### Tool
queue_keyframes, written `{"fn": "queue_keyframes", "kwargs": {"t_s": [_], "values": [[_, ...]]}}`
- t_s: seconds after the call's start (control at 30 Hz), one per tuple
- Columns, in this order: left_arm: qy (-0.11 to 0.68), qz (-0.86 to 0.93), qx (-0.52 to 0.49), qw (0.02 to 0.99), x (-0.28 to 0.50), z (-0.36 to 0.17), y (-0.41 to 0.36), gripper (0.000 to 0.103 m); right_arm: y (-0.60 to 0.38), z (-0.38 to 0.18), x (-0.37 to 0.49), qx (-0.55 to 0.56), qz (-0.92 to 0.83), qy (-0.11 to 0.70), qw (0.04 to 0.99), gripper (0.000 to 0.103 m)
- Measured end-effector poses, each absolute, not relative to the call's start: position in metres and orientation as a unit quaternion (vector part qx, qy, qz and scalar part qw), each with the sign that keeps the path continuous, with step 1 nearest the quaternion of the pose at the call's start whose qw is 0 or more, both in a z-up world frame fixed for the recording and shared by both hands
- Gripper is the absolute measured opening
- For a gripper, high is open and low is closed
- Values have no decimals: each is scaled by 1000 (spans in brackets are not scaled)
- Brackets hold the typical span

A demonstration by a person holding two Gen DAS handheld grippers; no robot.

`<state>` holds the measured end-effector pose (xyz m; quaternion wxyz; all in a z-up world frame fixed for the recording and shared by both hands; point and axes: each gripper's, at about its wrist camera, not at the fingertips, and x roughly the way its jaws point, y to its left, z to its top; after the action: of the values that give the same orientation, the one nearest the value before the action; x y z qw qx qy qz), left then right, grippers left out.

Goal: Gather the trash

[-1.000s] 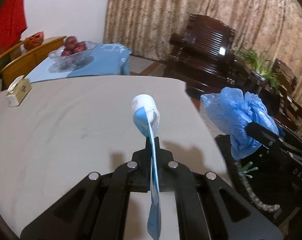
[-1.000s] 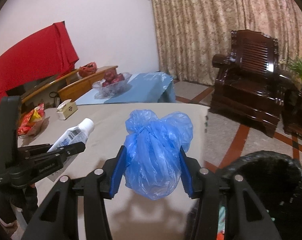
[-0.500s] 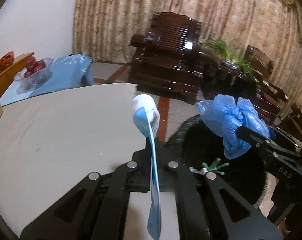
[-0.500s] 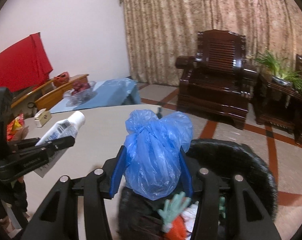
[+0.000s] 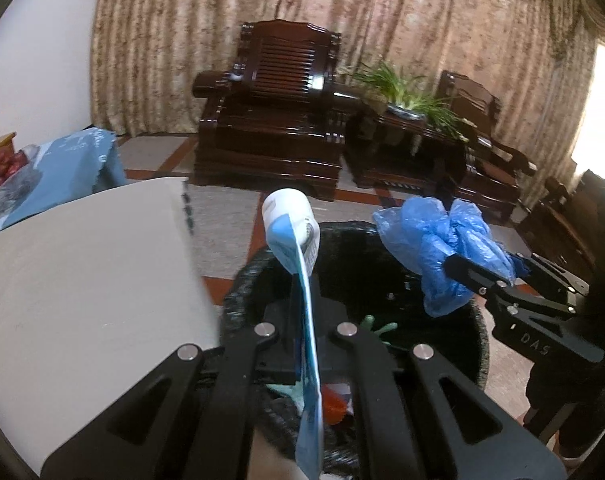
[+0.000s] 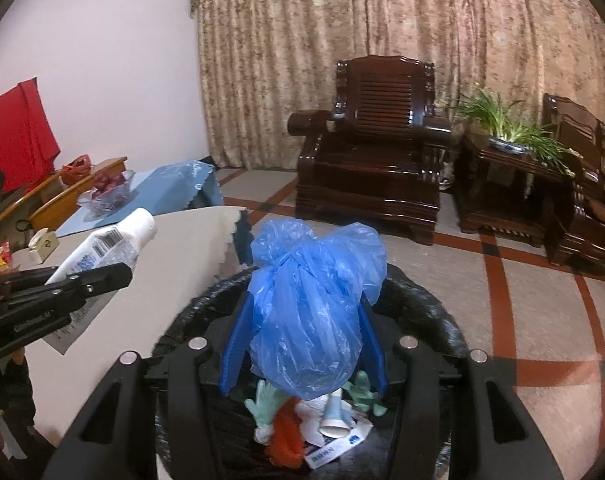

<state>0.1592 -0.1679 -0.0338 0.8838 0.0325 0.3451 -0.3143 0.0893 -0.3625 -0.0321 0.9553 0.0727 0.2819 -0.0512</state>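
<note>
Both grippers over black bin [image 6: 430, 300]: right gripper [image 6: 302, 344] clamps blue bag [image 6: 314, 300], left gripper [image 5: 306, 340] pinches flattened tube [image 5: 292, 232]; tube hangs near the rim, may drop outside

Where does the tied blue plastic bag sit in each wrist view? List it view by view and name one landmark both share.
Left wrist: blue plastic bag at right of centre, held above the black bin.
Right wrist: blue plastic bag at centre, between the right gripper fingers, over the bin.
Shared landmark: dark wooden armchair.
</note>
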Motion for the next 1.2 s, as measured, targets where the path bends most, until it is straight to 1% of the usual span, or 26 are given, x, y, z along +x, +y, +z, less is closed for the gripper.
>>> {"fn": "queue_keyframes", "kwargs": {"t_s": [0.47, 0.53, 0.57, 0.63, 0.67, 0.7, 0.73, 0.77, 0.8, 0.83, 0.87, 1.0, 1.2], "values": [[380, -355, 42, 853, 175, -81, -228, 2, -398, -68, 94, 91, -84, 312, 942, 49], [387, -361, 41, 847, 179, -86, -231, 3, -404, -75, 95, 94, -88, 318, 939, 51], [393, -368, 42, 842, 181, -90, -234, 6, -407, -78, 96, 97, -91, 321, 938, 54], [394, -374, 39, 839, 184, -92, -234, 37, -409, -82, 97, 98, -93, 326, 936, 57], [394, -375, 34, 838, 185, -92, -232, 58, -411, -85, 97, 96, -96, 330, 934, 63], [393, -374, 31, 839, 186, -92, -233, 62, -412, -86, 97, 94, -98, 331, 934, 72], [392, -373, 28, 840, 186, -92, -232, 62, -412, -86, 97, 93, -99, 332, 934, 77], [392, -371, 30, 841, 187, -92, -229, 64, -413, -87, 96, 90, -103, 332, 933, 85], [391, -369, 32, 843, 188, -91, -228, 67, -412, -86, 95, 89, -107, 331, 933, 91], [389, -364, 35, 846, 188, -89, -225, 70, -412, -86, 94, 87, -113, 329, 934, 94], [386, -357, 38, 850, 188, -88, -221, 76, -411, -85, 93, 86, -119, 328, 933, 97], [377, -333, 45, 863, 186, -78, -207, 88, -414, -82, 89, 99, -117, 326, 933, 97], [367, -309, 50, 876, 175, -62, -183, 91, -410, -70, 78, 129, -100, 320, 933, 97]]}}
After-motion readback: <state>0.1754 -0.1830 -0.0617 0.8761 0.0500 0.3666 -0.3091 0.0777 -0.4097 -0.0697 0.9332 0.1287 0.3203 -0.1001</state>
